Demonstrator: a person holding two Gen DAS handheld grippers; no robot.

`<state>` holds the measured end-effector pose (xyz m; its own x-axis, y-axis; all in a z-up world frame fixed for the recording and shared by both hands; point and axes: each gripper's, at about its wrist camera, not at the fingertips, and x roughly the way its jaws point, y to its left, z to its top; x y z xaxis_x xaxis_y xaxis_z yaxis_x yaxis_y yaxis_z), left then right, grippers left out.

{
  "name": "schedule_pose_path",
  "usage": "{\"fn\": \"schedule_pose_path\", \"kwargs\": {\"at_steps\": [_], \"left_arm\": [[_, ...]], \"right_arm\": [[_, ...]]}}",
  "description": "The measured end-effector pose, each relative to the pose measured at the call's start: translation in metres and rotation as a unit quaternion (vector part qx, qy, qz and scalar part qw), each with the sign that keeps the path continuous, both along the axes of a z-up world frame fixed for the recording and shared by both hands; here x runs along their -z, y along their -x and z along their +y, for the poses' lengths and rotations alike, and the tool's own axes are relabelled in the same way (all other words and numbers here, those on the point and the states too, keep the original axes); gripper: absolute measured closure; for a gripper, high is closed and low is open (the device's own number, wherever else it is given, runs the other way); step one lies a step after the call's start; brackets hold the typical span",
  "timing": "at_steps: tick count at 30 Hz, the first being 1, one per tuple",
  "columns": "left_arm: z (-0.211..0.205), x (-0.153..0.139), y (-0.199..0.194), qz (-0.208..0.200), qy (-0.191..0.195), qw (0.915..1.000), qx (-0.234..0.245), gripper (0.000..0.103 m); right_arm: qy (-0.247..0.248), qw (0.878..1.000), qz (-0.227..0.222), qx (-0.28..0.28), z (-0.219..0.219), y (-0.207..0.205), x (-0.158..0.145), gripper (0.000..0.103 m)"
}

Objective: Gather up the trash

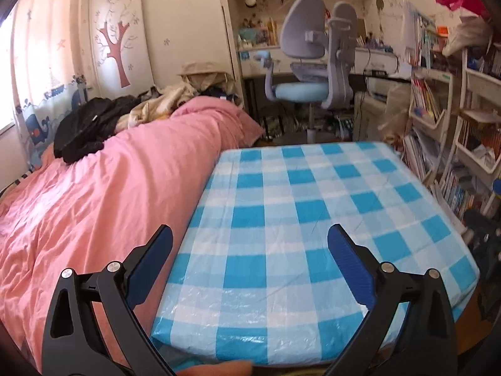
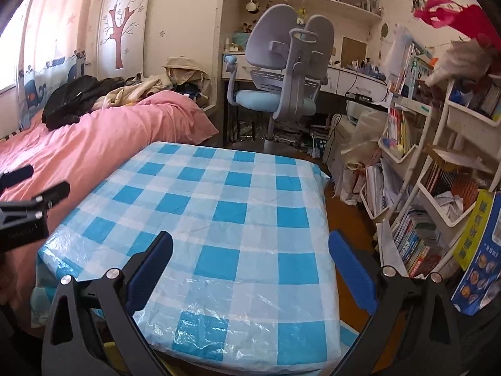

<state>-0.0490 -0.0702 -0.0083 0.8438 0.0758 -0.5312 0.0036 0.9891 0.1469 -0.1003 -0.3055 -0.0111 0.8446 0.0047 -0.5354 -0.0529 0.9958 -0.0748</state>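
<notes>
A cluttered bedroom is recorded; the checked table (image 2: 219,219) carries nothing. Left gripper (image 1: 250,247) and right gripper (image 2: 250,250) are held released. No trash is visible; searching beyond the table edges is advised.

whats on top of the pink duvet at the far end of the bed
A heap of black clothing lies on the pink duvet, with beige fabric piled beside it near the wall. Whatever is under that pile is covered, and no trash shows there.

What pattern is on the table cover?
Blue and white checks on the table cover, clearest in the left wrist view.
</notes>
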Motion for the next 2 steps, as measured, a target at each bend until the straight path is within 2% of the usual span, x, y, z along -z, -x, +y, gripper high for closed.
{"fn": "schedule_pose_path", "kwargs": {"at_steps": [2], "left_arm": [[0.0033, 0.0017, -0.0006, 0.003, -0.004, 1.0, -0.005, 0.007]], "right_arm": [[0.003, 1.0, 0.003, -0.002, 0.0011, -0.0016, 0.0016, 0.008]]}}
